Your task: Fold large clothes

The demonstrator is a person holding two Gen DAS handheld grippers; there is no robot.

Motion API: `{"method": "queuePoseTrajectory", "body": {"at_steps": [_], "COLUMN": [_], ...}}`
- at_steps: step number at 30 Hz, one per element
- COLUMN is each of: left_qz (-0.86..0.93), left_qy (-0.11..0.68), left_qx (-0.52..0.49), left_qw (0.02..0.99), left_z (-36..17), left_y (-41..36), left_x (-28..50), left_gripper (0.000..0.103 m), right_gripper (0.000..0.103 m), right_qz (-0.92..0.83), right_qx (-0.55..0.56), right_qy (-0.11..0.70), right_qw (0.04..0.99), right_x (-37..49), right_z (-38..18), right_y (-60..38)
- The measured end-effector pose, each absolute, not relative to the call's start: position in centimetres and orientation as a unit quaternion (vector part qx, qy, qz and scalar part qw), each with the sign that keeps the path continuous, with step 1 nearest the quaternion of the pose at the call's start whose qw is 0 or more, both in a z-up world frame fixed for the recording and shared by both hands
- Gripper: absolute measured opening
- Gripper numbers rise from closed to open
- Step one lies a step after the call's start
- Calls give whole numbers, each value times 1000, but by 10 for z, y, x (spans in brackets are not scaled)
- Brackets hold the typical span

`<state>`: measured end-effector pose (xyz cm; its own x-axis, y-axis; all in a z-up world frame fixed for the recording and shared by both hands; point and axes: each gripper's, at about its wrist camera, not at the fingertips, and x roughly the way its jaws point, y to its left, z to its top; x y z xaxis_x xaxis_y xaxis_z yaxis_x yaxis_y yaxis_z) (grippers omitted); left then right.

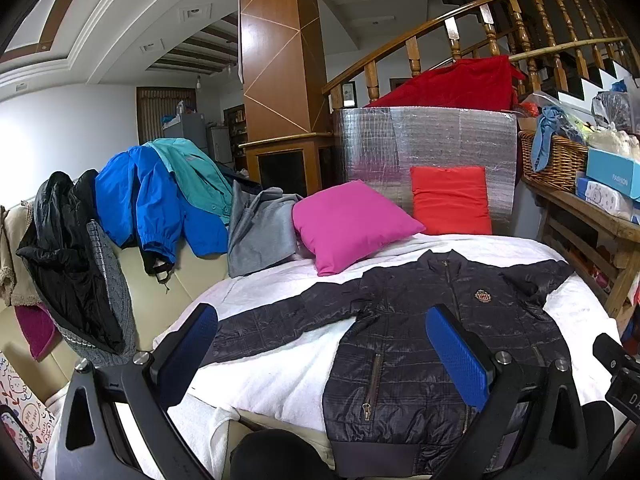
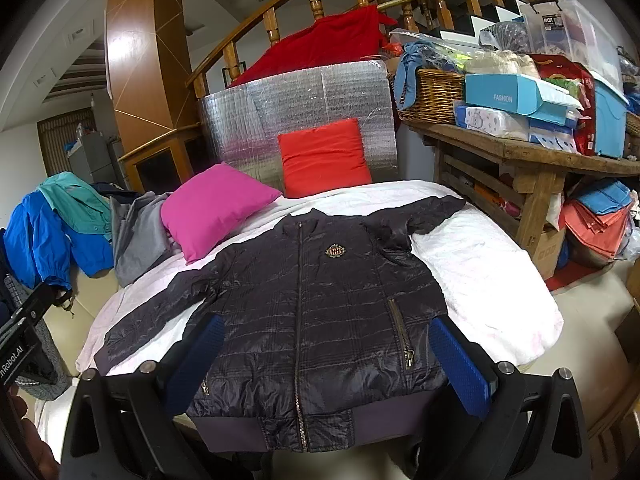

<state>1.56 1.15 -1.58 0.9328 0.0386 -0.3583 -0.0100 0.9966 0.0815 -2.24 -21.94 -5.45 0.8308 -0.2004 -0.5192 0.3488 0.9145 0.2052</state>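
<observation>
A dark quilted zip jacket [image 2: 320, 304] lies flat, front up, on a white blanket [image 2: 488, 280], sleeves spread to both sides. It also shows in the left wrist view [image 1: 432, 340]. My left gripper [image 1: 320, 352] is open and empty, above the jacket's left sleeve and near hem. My right gripper [image 2: 328, 360] is open and empty, hovering above the jacket's lower body, with its blue pads [image 2: 460, 364] either side of the hem.
A pink cushion [image 2: 212, 208] and a red cushion [image 2: 324, 156] lie behind the jacket. Blue, teal, grey and black garments [image 1: 160, 200] hang over a sofa on the left. A cluttered wooden table [image 2: 532, 152] stands on the right.
</observation>
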Motion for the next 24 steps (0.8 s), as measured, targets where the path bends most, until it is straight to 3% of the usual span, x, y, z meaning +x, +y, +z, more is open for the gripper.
{"method": "queuePoseTrajectory", "body": {"at_steps": [12, 24], "left_qz": [12, 11], "left_qy": [191, 227], "left_qx": [38, 54], "left_qw": [981, 972], "left_z": [-20, -46], "left_y": [11, -24], "left_x": [27, 87], "left_gripper": [103, 103], "right_gripper": [103, 103], "right_qz": [-150, -179], "right_qx": [144, 160], "right_qy": [263, 292], "right_qw": [942, 926], "right_x": [-12, 34], "right_z": [-60, -82], "right_y": [-226, -275]}}
